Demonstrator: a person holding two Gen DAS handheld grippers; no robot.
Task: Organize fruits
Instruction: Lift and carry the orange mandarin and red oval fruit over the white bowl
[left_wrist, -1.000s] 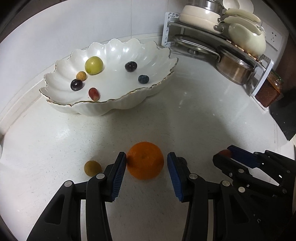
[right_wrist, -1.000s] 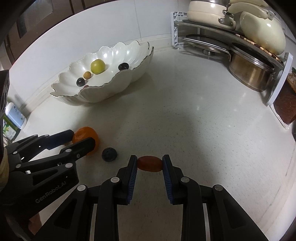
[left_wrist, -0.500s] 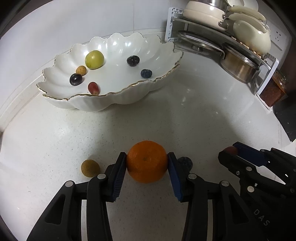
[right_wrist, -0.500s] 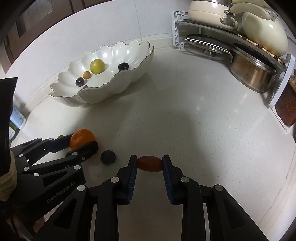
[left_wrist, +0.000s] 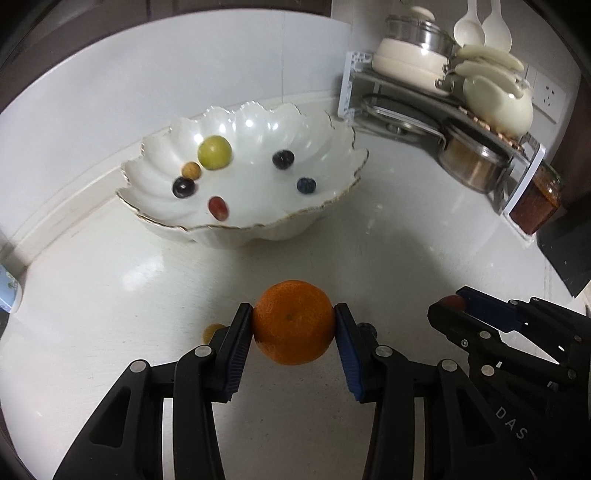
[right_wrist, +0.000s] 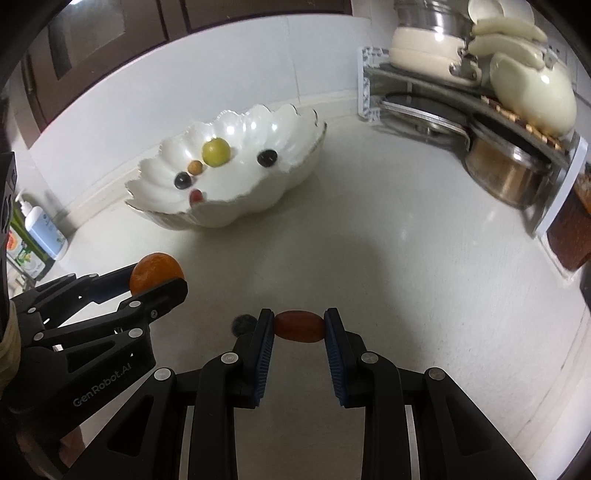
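Note:
My left gripper (left_wrist: 294, 325) is shut on an orange (left_wrist: 293, 322), held a little above the white counter; the same orange (right_wrist: 156, 271) shows at the left of the right wrist view. My right gripper (right_wrist: 299, 326) is shut on a small reddish-brown oval fruit (right_wrist: 299, 326), also glimpsed as the red fruit (left_wrist: 453, 302) at the right of the left wrist view. A white scalloped bowl (left_wrist: 328, 136) stands beyond, holding a green fruit (left_wrist: 214, 152), a small tan fruit (left_wrist: 191, 170), dark grapes, a blueberry (left_wrist: 306, 185) and a red grape (left_wrist: 218, 207). On the counter lie a small yellowish fruit (left_wrist: 211, 331) and a dark berry (right_wrist: 242, 323), both partly hidden.
A rack (left_wrist: 439, 110) with pots, lids and cream cookware fills the back right corner; a brown jar (left_wrist: 537, 199) stands beside it. Bottles (right_wrist: 42, 230) stand at the far left by the wall. The bowl (right_wrist: 295, 122) sits near the back wall.
My left gripper closed on the orange and lifted it off the counter; the bowl now looks farther off. The right gripper stayed put with its red fruit.

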